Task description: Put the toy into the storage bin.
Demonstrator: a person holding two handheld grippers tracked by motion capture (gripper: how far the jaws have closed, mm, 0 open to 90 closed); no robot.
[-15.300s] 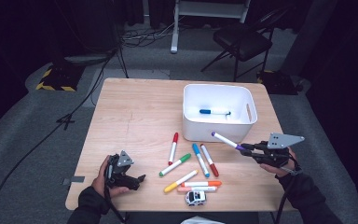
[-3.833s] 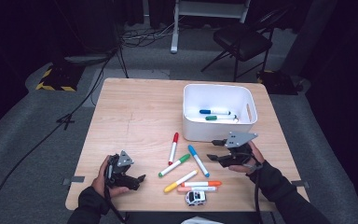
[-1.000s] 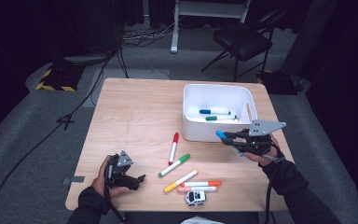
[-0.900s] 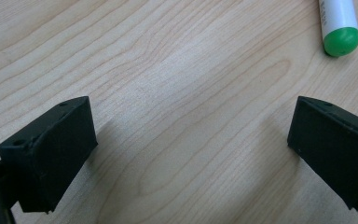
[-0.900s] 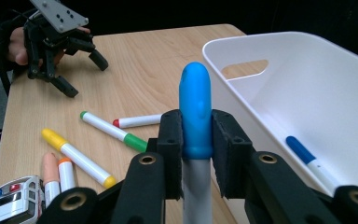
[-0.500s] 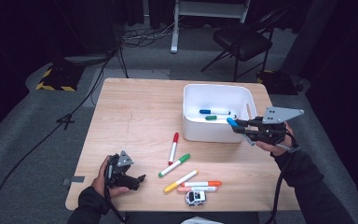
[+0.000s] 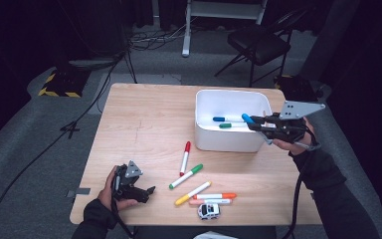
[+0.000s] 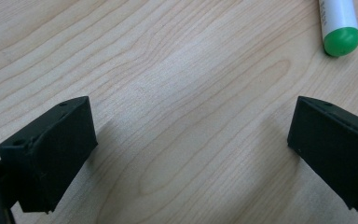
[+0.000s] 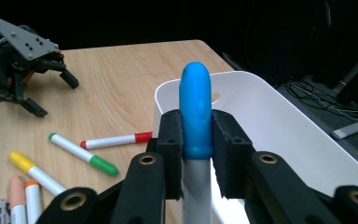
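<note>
Pale wood grain is seen across the table [image 7: 144,119], which is ringed by grey floor, cables and a black chair [image 7: 258,45] in a dark room. Near its left front corner the left gripper [image 7: 146,191] is rested, jaws wide apart on bare wood; a green marker [image 8: 338,25] lies just beyond its right jaw, cut off at the frame edge. Red [image 7: 184,158], yellow [image 7: 193,193] and orange [image 7: 214,196] markers and a toy car [image 7: 208,210] lie between the grippers. At the right, the right gripper [image 7: 253,125] is held over the bin's [image 7: 229,144] rim, clamped on a blue marker [image 9: 196,112]. Its lower barrel is hidden behind the jaws.
</note>
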